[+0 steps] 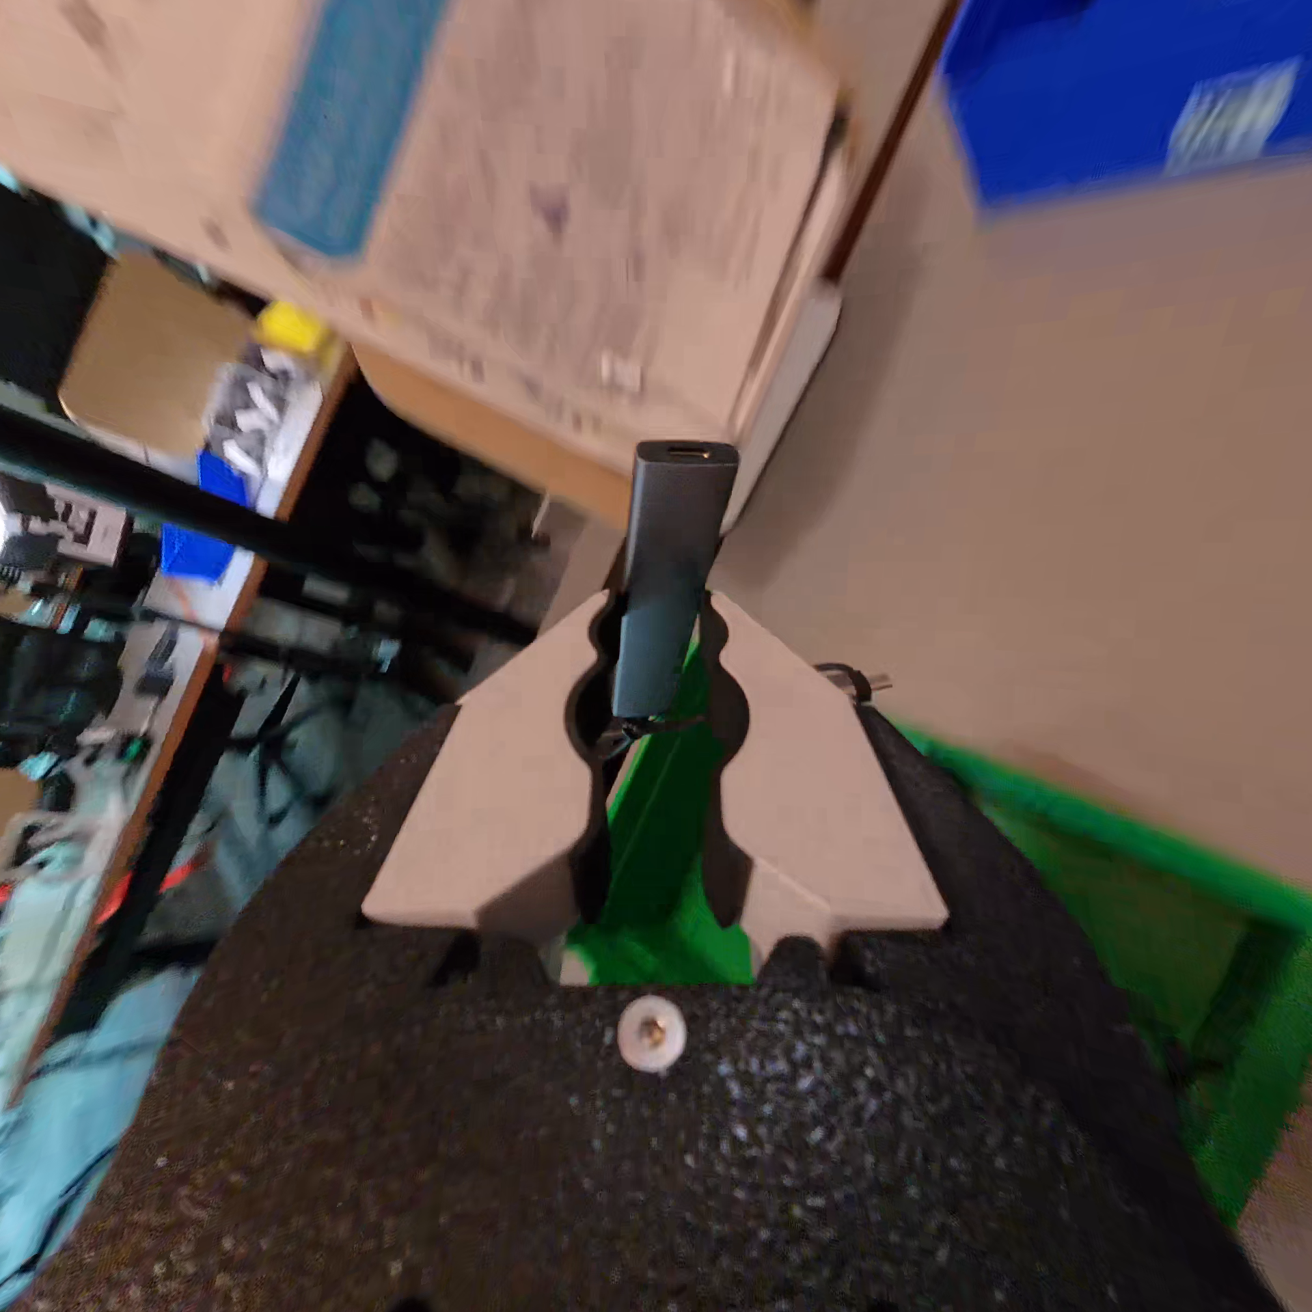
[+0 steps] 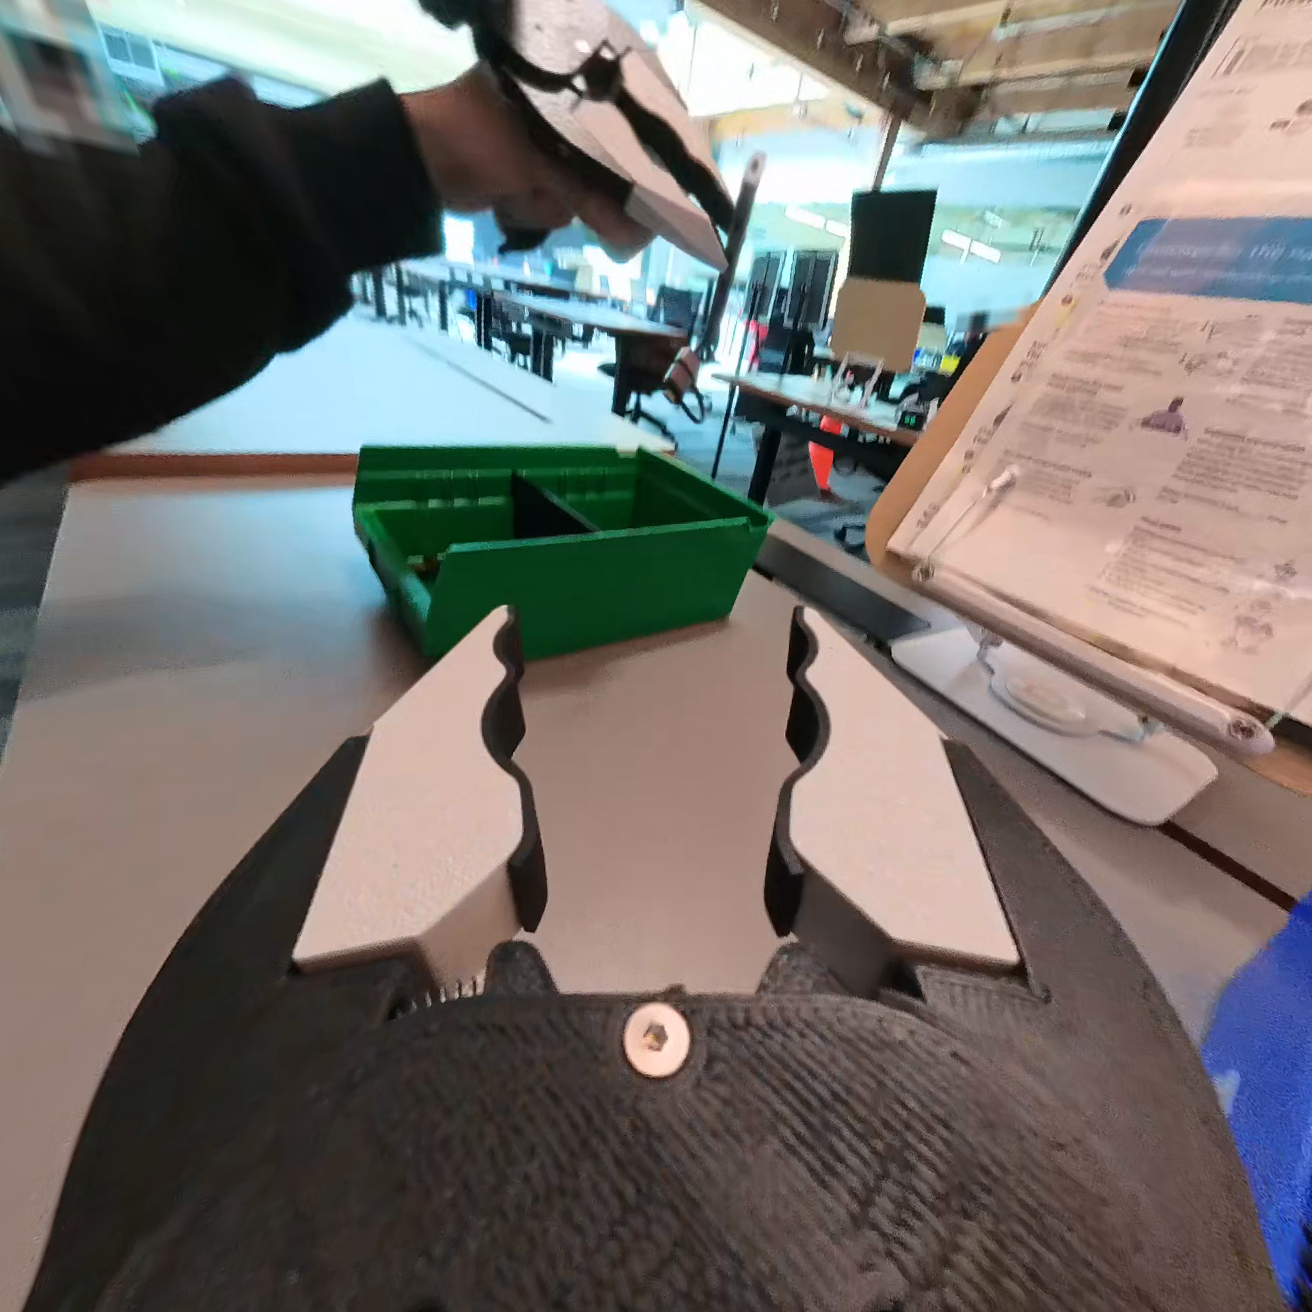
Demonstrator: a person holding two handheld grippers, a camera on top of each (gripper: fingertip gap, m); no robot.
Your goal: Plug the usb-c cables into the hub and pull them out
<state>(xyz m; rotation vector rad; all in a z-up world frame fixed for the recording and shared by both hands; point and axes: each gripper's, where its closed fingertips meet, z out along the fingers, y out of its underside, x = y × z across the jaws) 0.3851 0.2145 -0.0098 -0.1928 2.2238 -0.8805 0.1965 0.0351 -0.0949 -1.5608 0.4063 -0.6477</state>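
Left gripper: fingers clamped on hub, lifted | Right gripper: fingers apart, empty | Cables: apparently not visible | Risk: hub pivots in the narrow clamp when a plug pushes in.

Hub lower end hidden betw. gripper fingers; bg shelves, blue bin motion-blurred, bin cut off.
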